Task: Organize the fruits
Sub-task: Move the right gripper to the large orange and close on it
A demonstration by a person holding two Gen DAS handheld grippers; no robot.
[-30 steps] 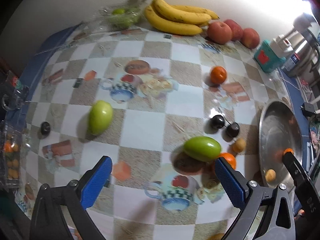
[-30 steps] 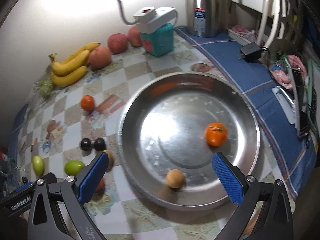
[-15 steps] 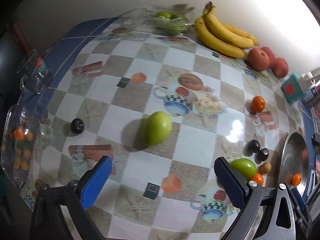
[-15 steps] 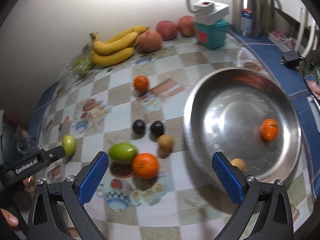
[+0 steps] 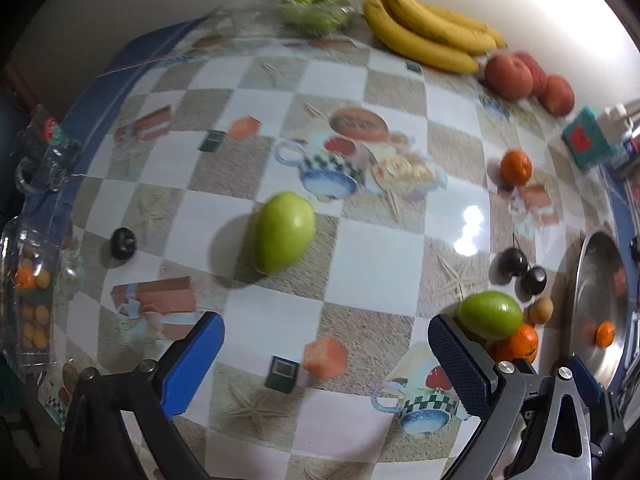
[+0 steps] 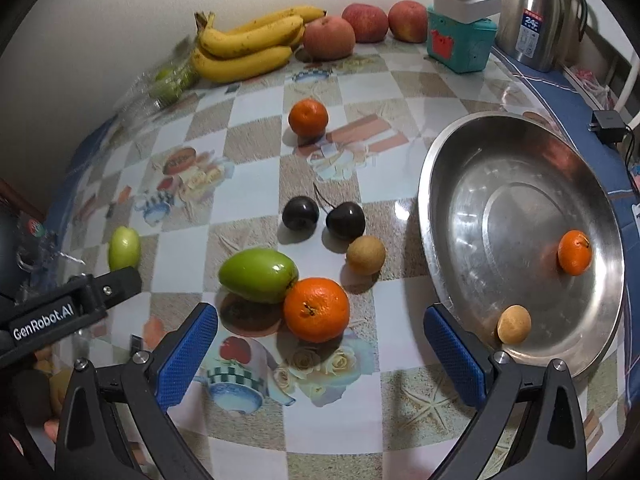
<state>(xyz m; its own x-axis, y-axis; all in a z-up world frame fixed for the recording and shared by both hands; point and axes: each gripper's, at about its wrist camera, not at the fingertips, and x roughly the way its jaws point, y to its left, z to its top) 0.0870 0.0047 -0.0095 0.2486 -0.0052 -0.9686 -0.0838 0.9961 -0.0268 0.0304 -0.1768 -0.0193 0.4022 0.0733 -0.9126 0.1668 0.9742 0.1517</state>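
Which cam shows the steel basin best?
Right wrist: the steel basin shows whole, with a small orange and a tan fruit inside. Left wrist shows only an edge-on sliver at the frame's right.

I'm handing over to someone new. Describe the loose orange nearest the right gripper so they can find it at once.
Start at the big steel basin on the right of the table; just left of its near rim lies a cluster of fruit. The orange is its nearest piece, touching a green mango-shaped fruit. It is bigger than the orange in the basin.
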